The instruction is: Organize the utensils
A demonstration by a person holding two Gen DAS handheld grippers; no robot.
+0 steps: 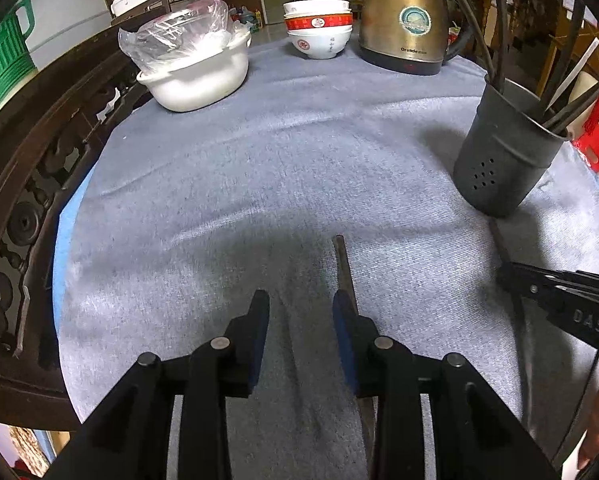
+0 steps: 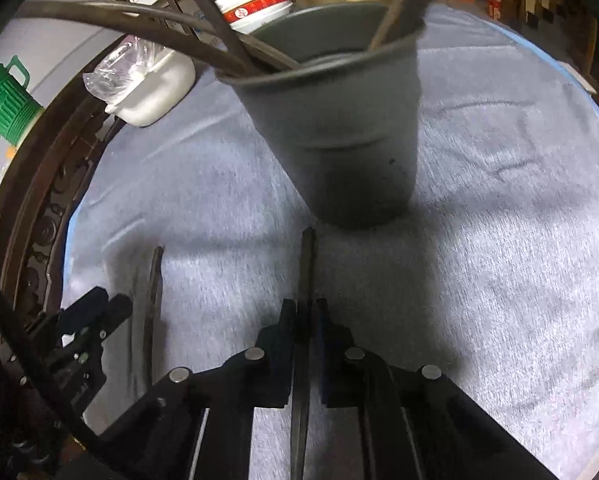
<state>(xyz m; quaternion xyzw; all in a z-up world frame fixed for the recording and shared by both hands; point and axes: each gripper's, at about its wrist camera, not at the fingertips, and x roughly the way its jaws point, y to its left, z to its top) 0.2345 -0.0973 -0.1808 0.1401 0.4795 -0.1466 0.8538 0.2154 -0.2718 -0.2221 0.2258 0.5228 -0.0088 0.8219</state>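
Note:
A dark grey utensil holder (image 1: 507,148) stands on the grey cloth at the right, with several chopsticks and utensils in it. It also fills the right wrist view (image 2: 339,128), close ahead. My right gripper (image 2: 304,310) is shut on a dark chopstick (image 2: 307,264) whose tip points at the holder's base. My left gripper (image 1: 301,304) is open low over the cloth, with another dark chopstick (image 1: 345,268) lying by its right finger. That chopstick also shows in the right wrist view (image 2: 153,292). The right gripper appears at the right edge of the left wrist view (image 1: 507,276).
A white pot with a plastic-wrapped lid (image 1: 195,64), stacked bowls (image 1: 319,28) and a brass kettle (image 1: 403,20) stand at the table's far side. A carved dark wood chair (image 1: 23,200) borders the left. A green jug (image 1: 3,56) is beyond it.

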